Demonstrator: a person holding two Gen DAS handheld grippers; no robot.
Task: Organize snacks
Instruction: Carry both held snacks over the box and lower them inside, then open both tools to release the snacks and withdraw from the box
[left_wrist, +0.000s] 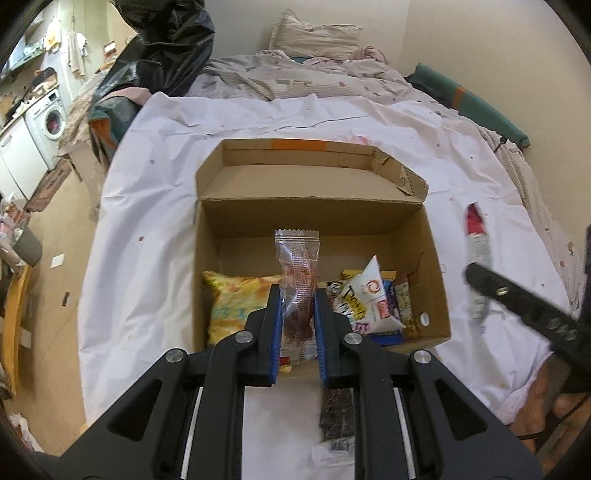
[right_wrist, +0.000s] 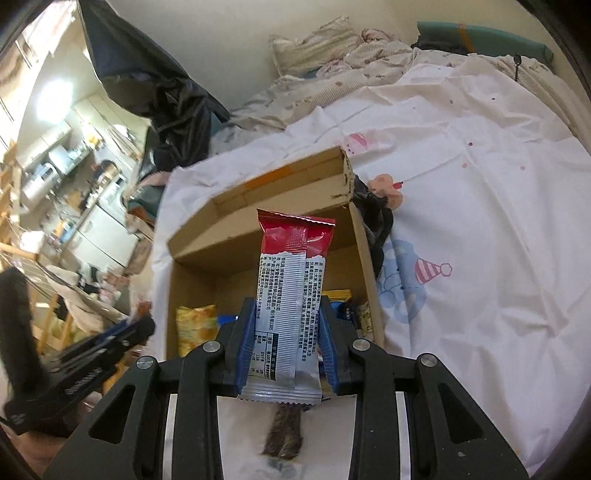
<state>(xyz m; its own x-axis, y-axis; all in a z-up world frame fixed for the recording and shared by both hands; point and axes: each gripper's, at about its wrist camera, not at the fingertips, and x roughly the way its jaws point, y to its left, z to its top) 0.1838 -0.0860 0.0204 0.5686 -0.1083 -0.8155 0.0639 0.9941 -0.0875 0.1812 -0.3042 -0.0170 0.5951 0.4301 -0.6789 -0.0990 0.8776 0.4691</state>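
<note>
Left wrist view: a brown cardboard box (left_wrist: 317, 221) is seen open on a bed covered by a white sheet (left_wrist: 147, 229). Some snacks are already laid inside it. At the left of the box floor a yellow puffy bag (left_wrist: 232, 306) is found. At the right a small heap is made of a white pouch (left_wrist: 369, 299), a blue packet (left_wrist: 388, 332) and a brown bar (left_wrist: 404, 302). The back part of the box floor is bare.

Over the middle of the box the left gripper (left_wrist: 297, 314) is held. Its jaws are pressed almost fully together on a clear wrapper with a reddish snack (left_wrist: 297, 266) inside, and the wrapper stands up from between the blue pads. This snack is not yet put down.

Below that gripper, on the sheet in front of the box, a dark bar in a clear wrapper (left_wrist: 336, 413) is left lying. It has to be picked up later, it seems.

At the far right the right gripper (left_wrist: 480, 291) is seen from the side, blurred.

In the right wrist view the right gripper (right_wrist: 286, 354) is seen closed partway on a red and white snack bar (right_wrist: 288, 295), which is held upright over the near edge of the box (right_wrist: 258, 229). This bar is also not yet in.

So part of the job looks done: a few snacks are packed, two are being carried and at least one is waiting on the sheet.
</note>
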